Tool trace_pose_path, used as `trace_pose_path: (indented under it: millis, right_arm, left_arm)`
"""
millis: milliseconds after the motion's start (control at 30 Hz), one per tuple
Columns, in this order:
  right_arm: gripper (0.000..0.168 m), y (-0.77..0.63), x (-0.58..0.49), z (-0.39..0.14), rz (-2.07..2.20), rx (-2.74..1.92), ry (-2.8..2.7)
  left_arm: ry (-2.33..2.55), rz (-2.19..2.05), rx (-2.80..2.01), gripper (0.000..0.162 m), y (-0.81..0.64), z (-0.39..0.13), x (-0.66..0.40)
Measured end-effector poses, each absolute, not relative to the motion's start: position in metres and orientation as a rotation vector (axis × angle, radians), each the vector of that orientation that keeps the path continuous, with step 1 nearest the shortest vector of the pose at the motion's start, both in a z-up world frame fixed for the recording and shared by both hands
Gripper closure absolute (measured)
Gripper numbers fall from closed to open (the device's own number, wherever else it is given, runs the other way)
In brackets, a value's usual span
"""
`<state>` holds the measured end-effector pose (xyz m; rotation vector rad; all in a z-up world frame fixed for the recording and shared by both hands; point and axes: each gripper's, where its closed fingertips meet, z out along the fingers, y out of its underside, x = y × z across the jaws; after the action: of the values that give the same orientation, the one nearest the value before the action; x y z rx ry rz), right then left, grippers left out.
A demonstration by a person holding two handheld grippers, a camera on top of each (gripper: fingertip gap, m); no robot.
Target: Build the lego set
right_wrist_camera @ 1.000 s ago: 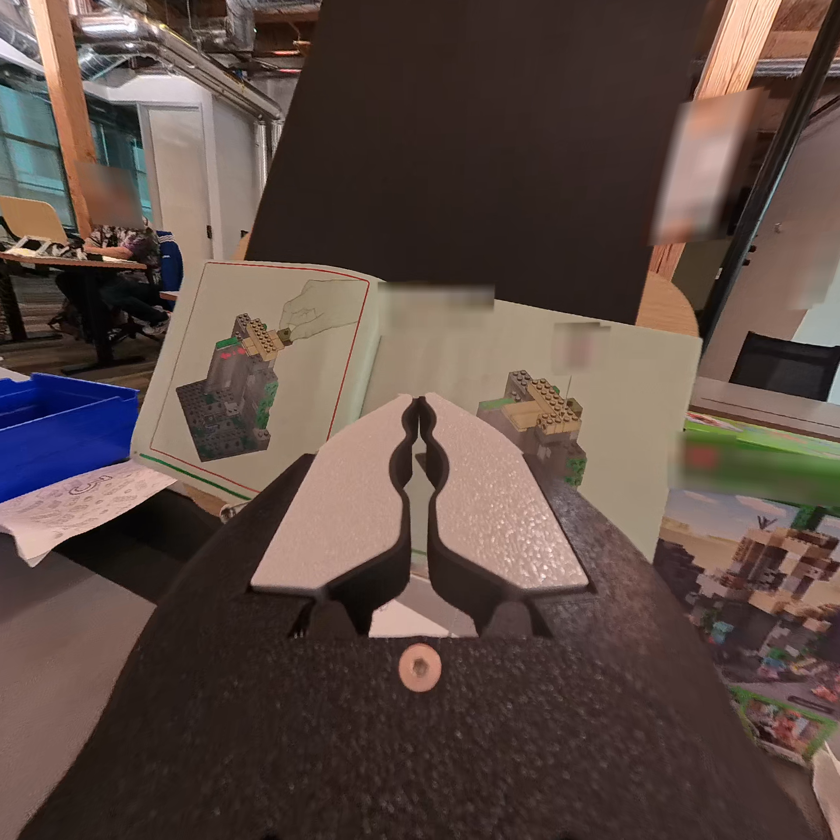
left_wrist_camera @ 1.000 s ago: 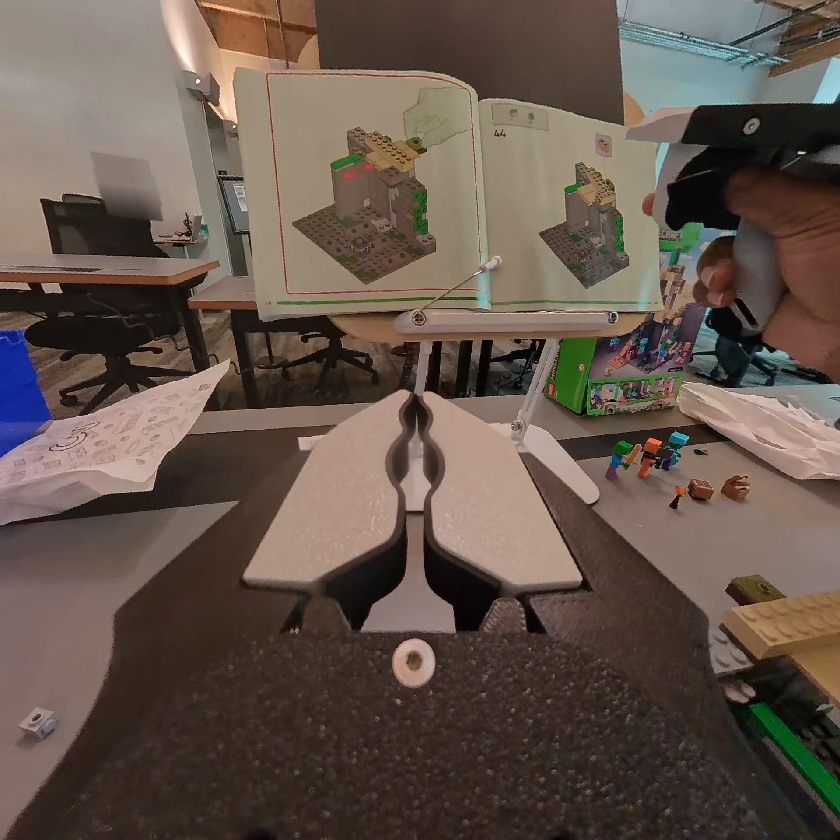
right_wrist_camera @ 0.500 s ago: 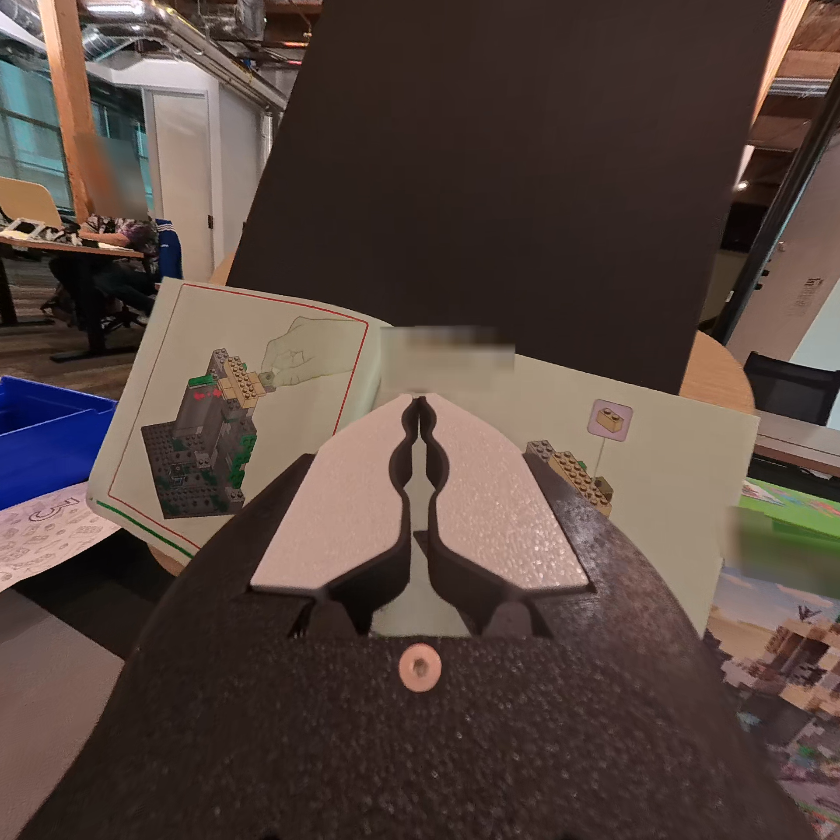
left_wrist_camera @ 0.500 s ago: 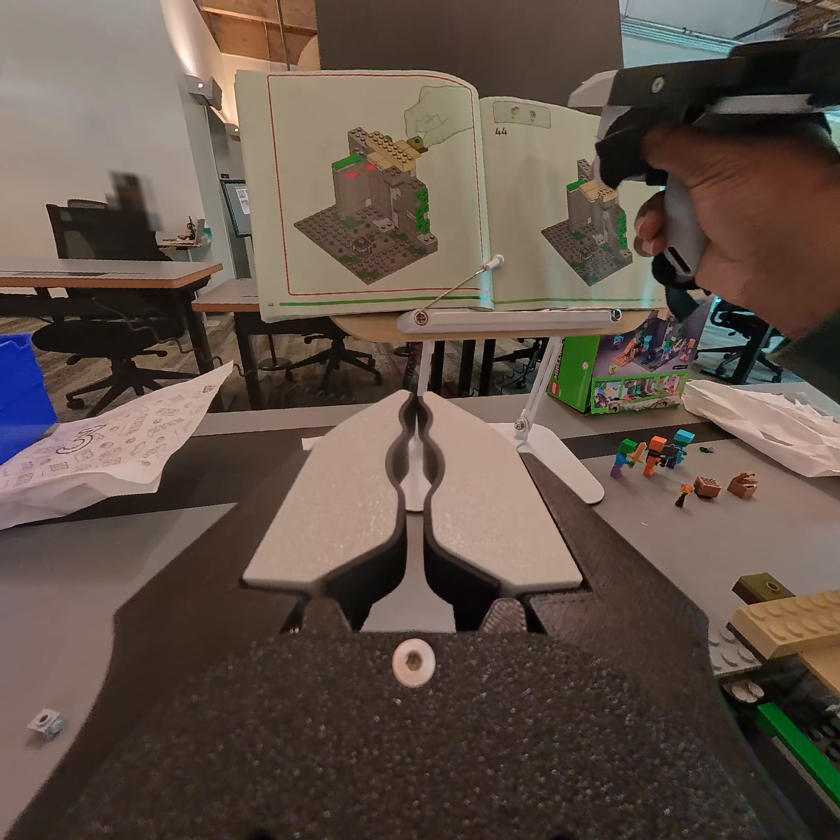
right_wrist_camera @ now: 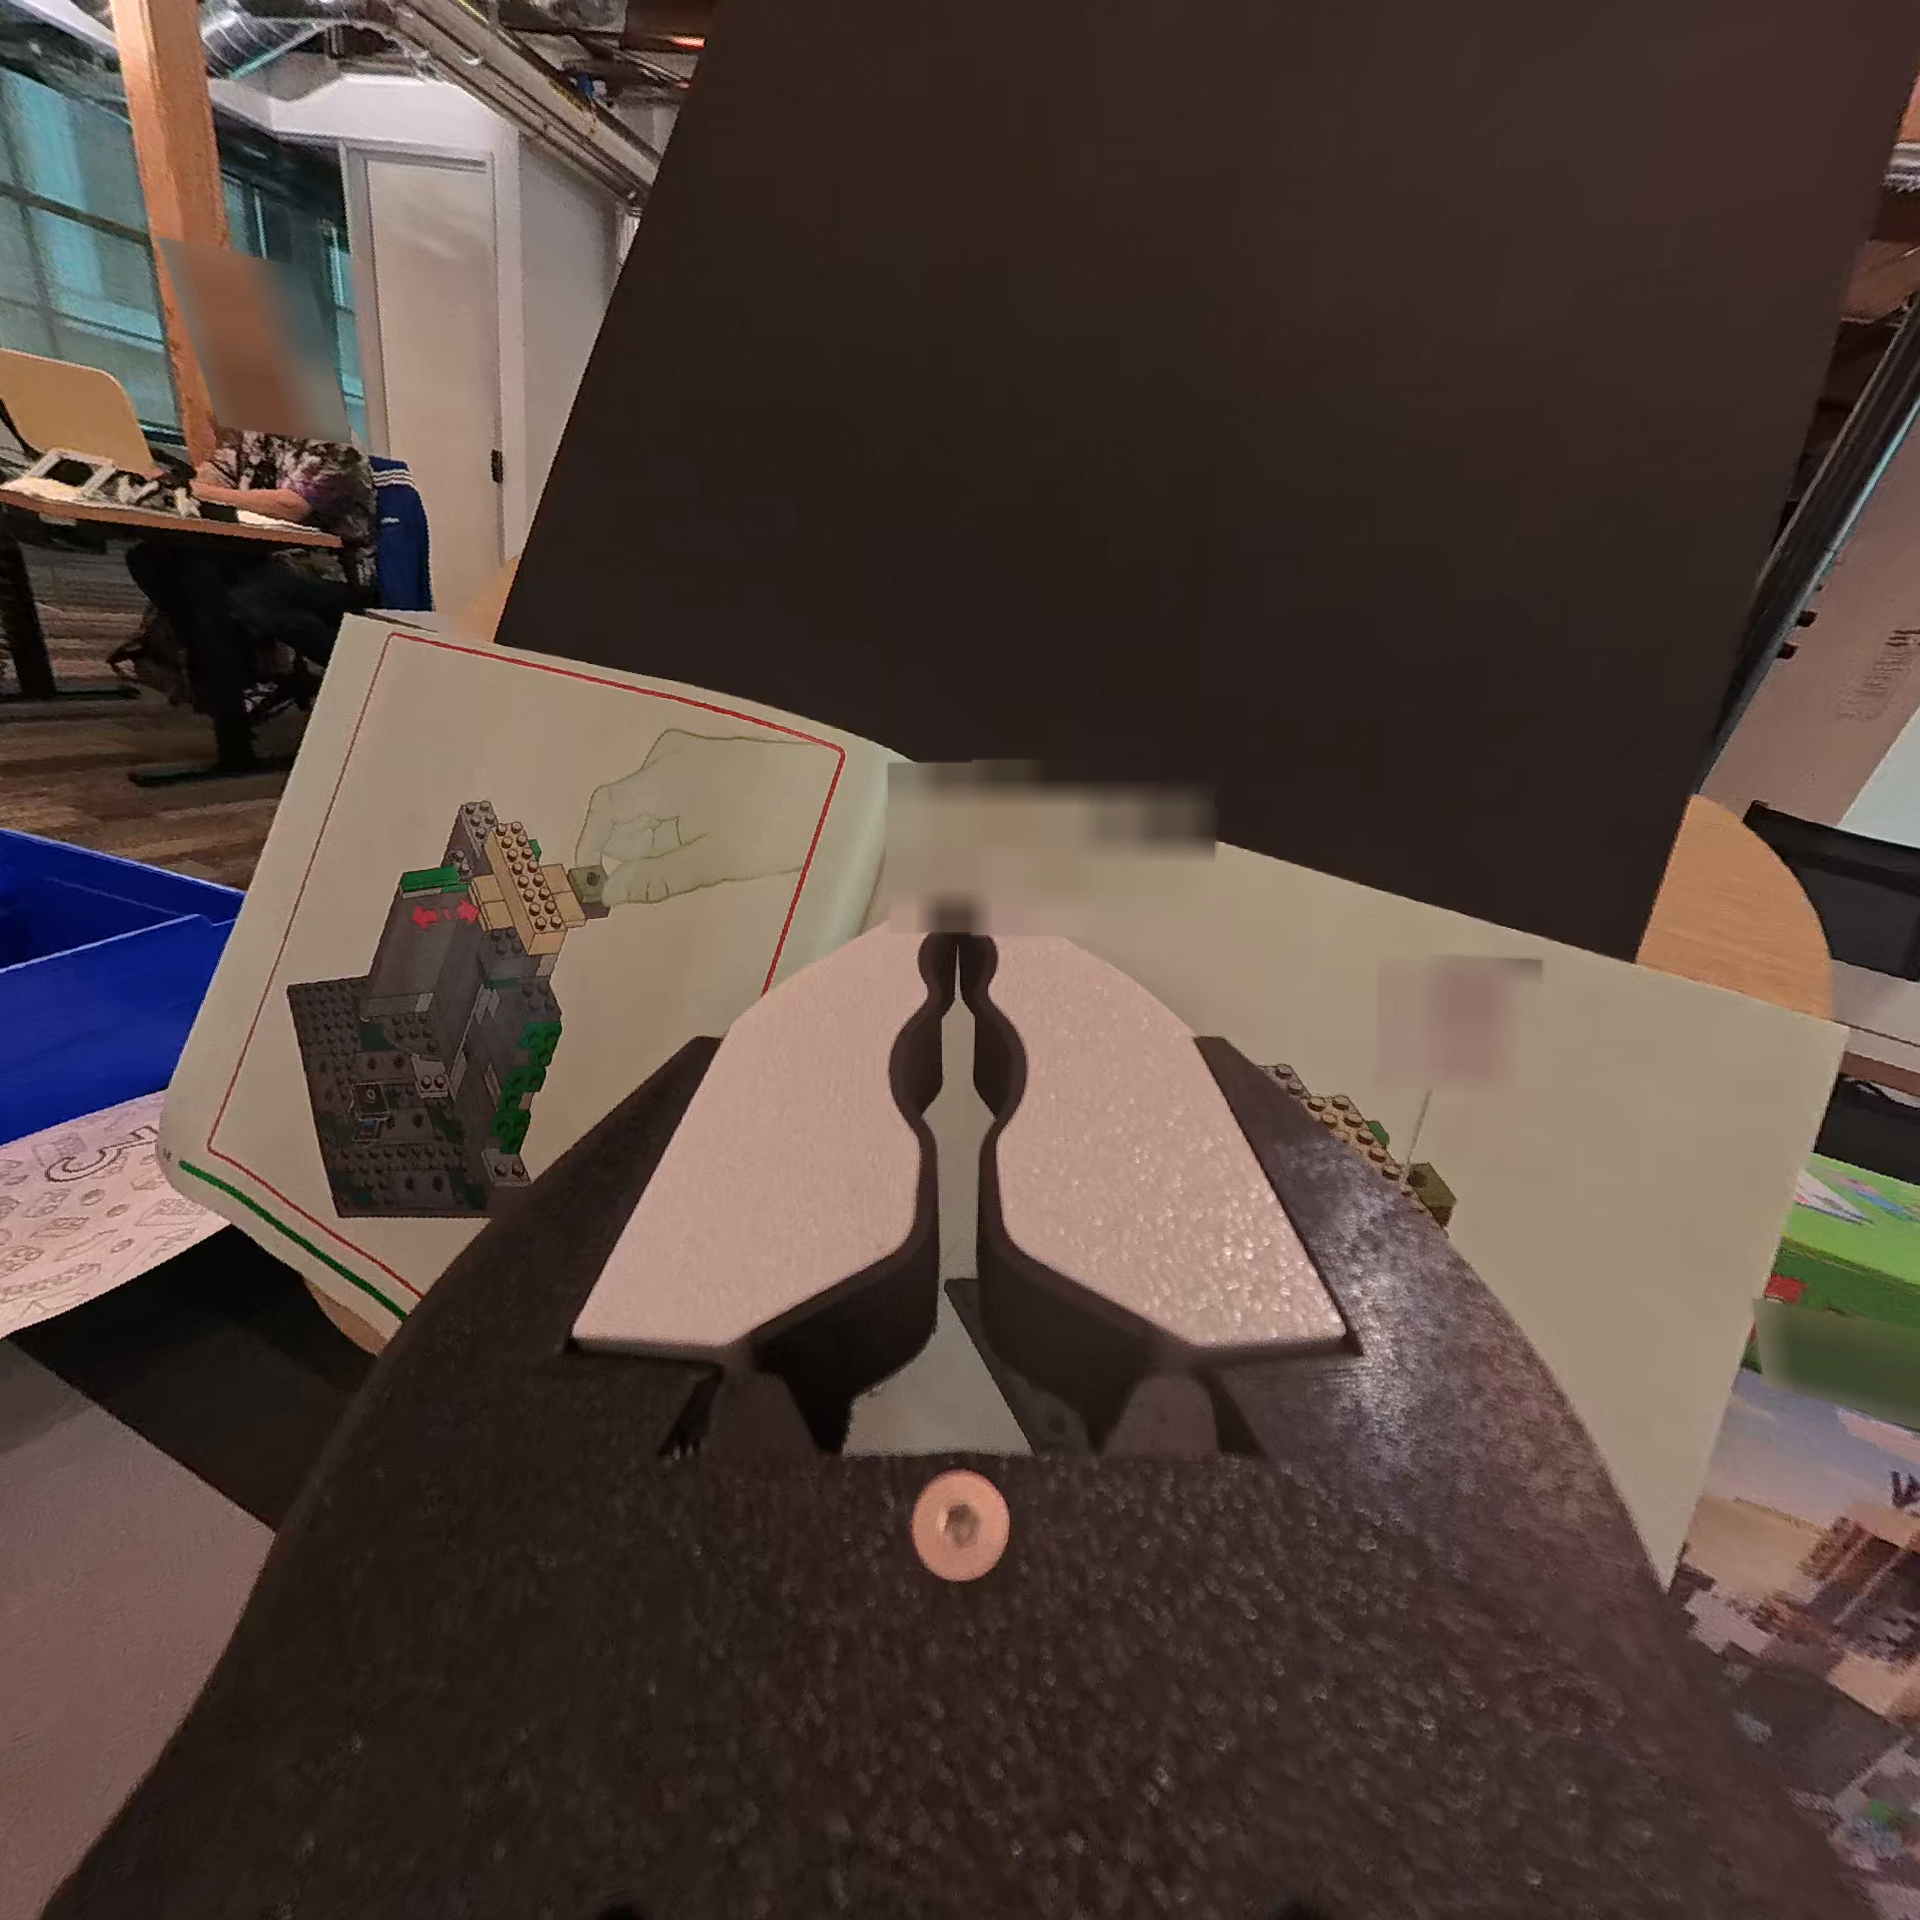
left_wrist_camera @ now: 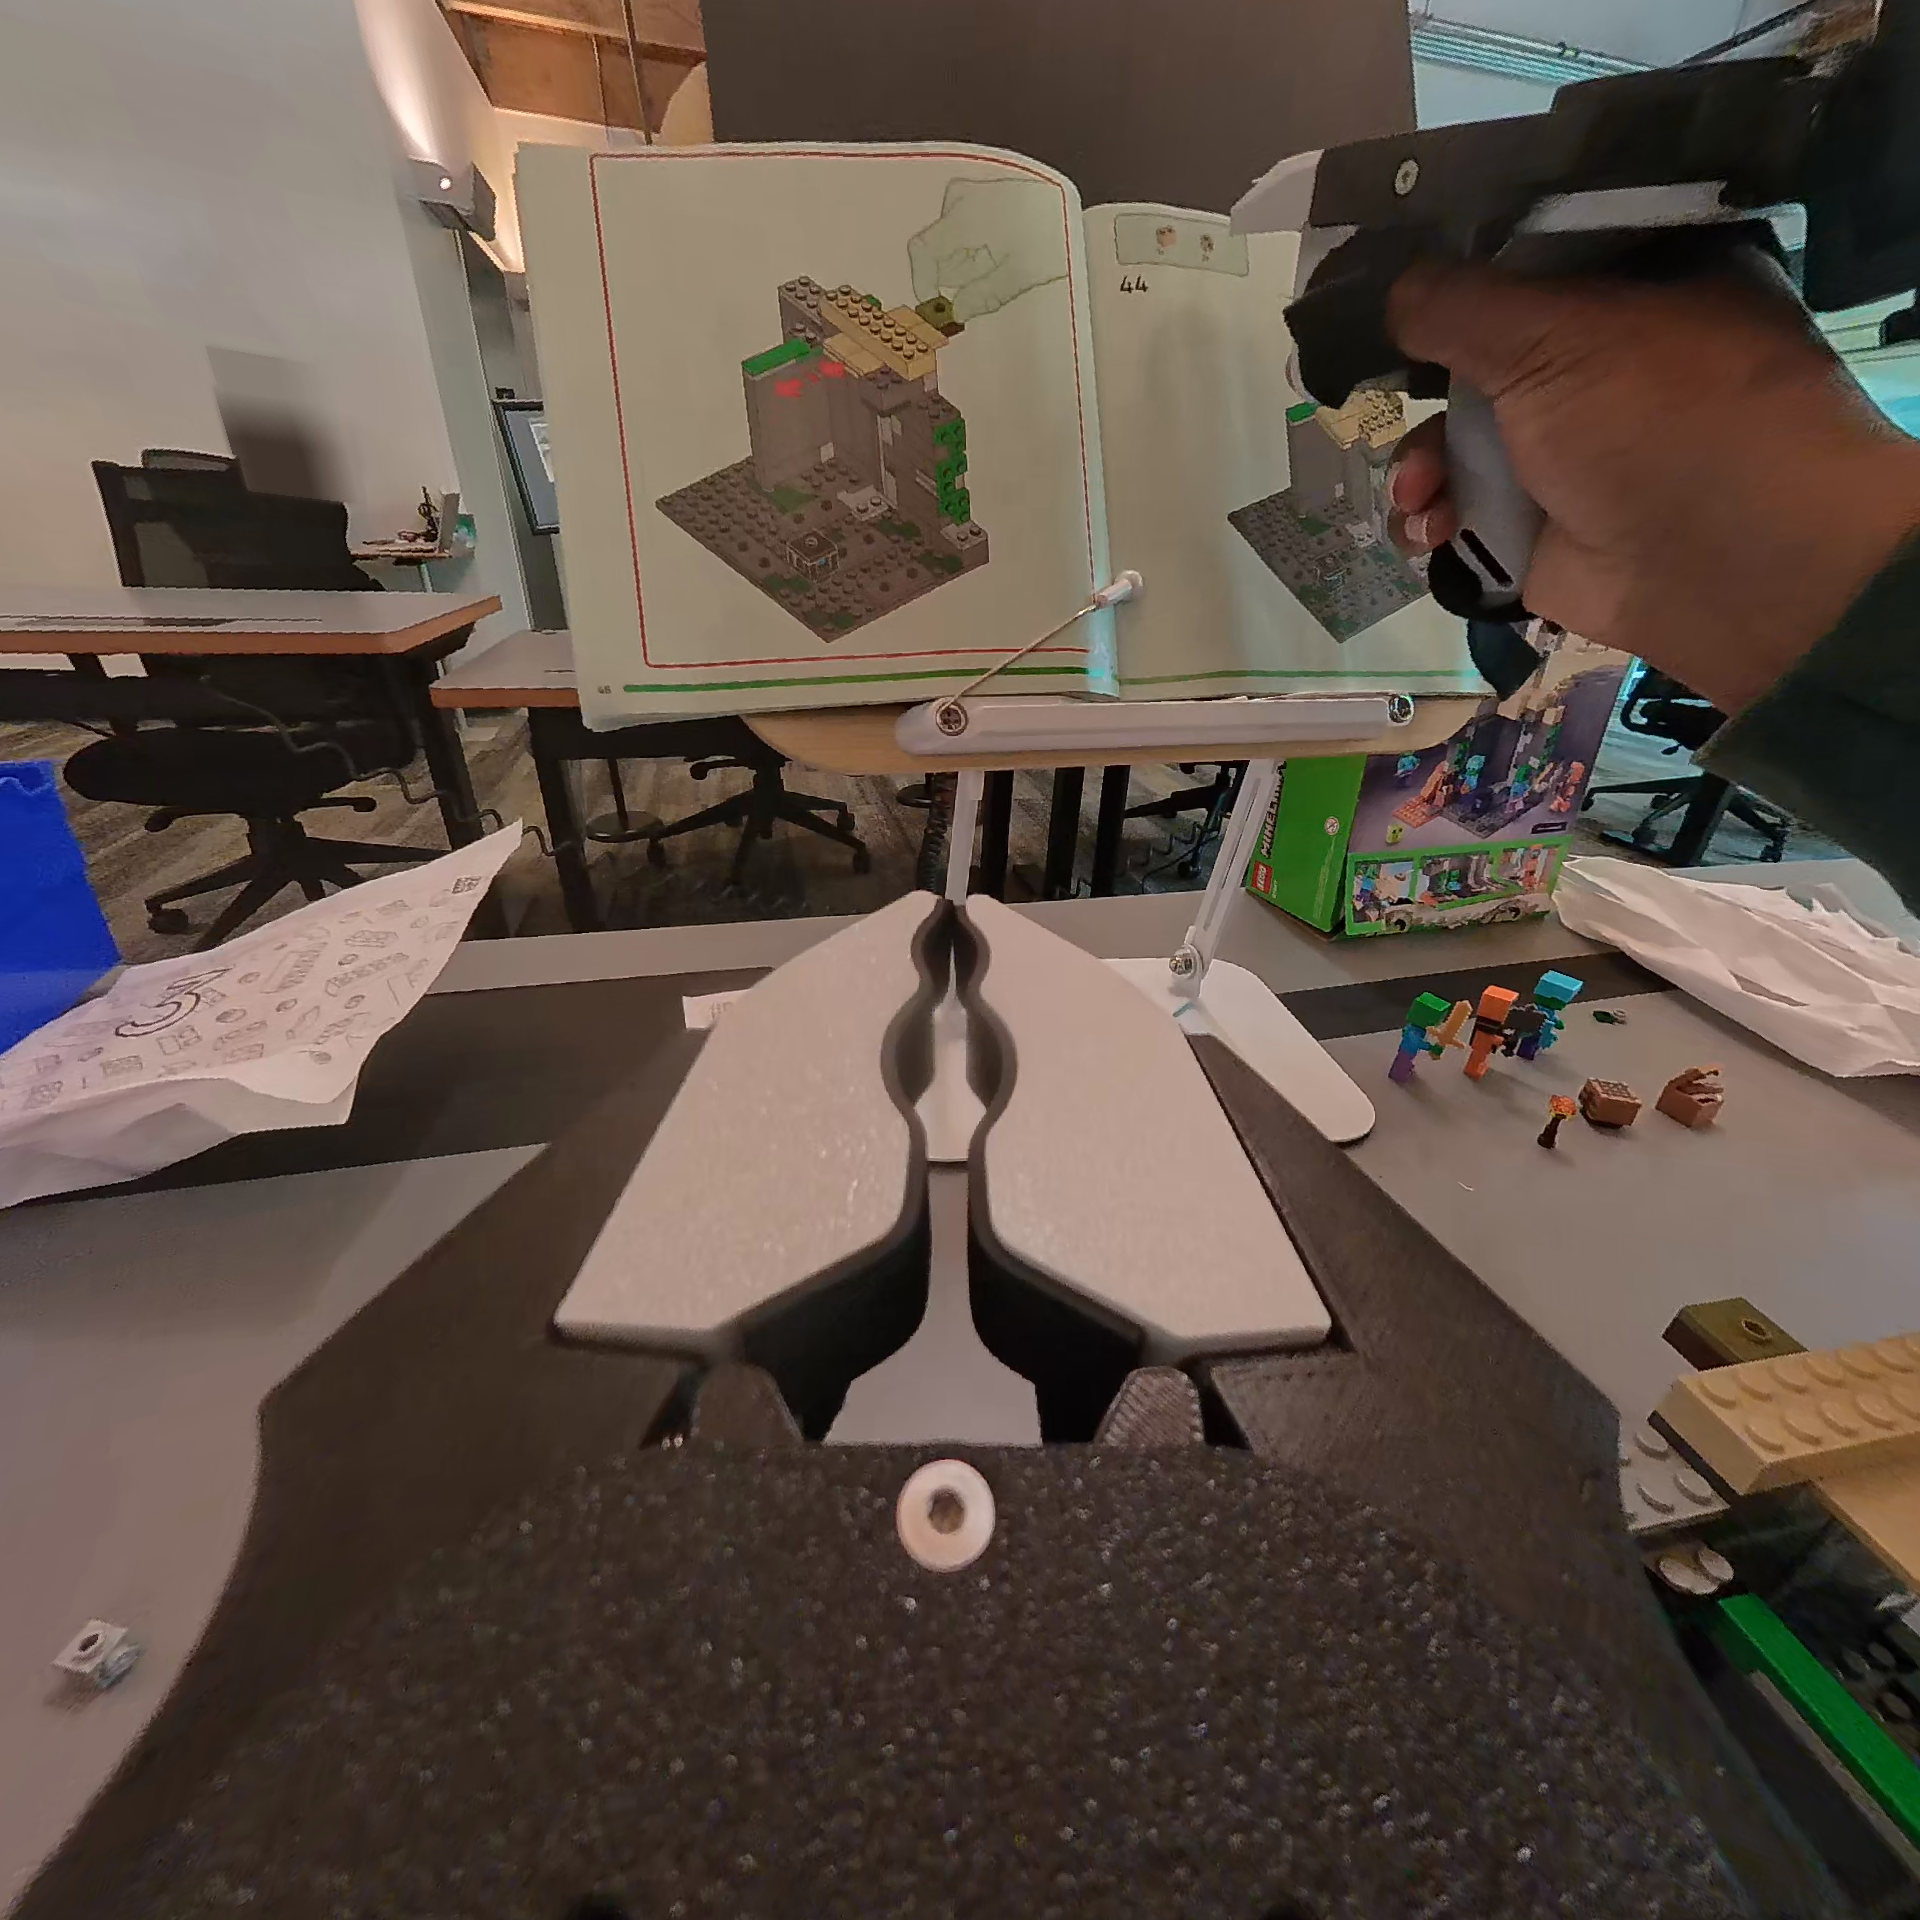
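The open instruction booklet point(left_wrist_camera: 831, 416) stands on a white book stand point(left_wrist_camera: 1143, 717) behind the grey table. My left gripper point(left_wrist_camera: 951, 914) is shut and empty, low over the table and pointing at the stand. My right gripper point(right_wrist_camera: 958, 940) is shut and empty, held up close to the booklet's point(right_wrist_camera: 520, 935) right page. It shows in the left wrist view point(left_wrist_camera: 1278, 197) at upper right, held by a hand. The partly built lego model point(left_wrist_camera: 1808, 1423), tan plates on top, sits at the lower right edge.
Several minifigures point(left_wrist_camera: 1486, 1029) and small brown pieces point(left_wrist_camera: 1652, 1101) stand right of the stand's foot. The green set box point(left_wrist_camera: 1423, 852), a crumpled white bag point(left_wrist_camera: 1766, 956), a printed paper bag point(left_wrist_camera: 229, 1029), a blue bin point(right_wrist_camera: 94, 966) and one loose grey piece point(left_wrist_camera: 99, 1652) lie around. About 30 centimeters separates my left fingertips from my right. About 15 centimeters separates my left fingertips from the partly built lego model point(left_wrist_camera: 1808, 1423).
My right gripper has moved left and closer to the booklet, now covering part of the right page. My left gripper has stayed still.
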<state>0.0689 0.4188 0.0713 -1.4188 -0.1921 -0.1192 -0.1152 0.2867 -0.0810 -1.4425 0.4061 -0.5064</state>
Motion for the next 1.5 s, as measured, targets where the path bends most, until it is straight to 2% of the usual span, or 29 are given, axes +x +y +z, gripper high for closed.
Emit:
trace_pose_path:
  millis: [933, 1100, 1233, 1400, 1500]
  right_arm:
    - [0.168, 0.392, 0.098, 0.074, -0.111, -1.442, -0.176]
    - [0.168, 0.331, 0.096, 0.049, 0.094, -1.445, -0.17]
    - [0.166, 0.279, 0.098, 0.003, 0.18, -1.518, -0.169]
    - [0.162, 0.226, 0.103, -0.049, 0.162, -1.608, -0.143]
    - [0.16, 0.201, 0.107, -0.061, 0.06, -1.601, -0.12]
  left_arm:
    - [0.403, -0.514, -1.442, 0.162, 0.285, -0.08, -0.114]
    - [0.395, -0.504, -1.436, 0.162, 0.285, -0.078, -0.117]
    - [0.387, -0.53, -1.444, 0.162, 0.282, -0.077, -0.112]
    - [0.447, -0.544, -1.455, 0.162, 0.269, -0.082, -0.088]
    - [0.481, -0.541, -1.451, 0.162, 0.262, -0.085, -0.076]
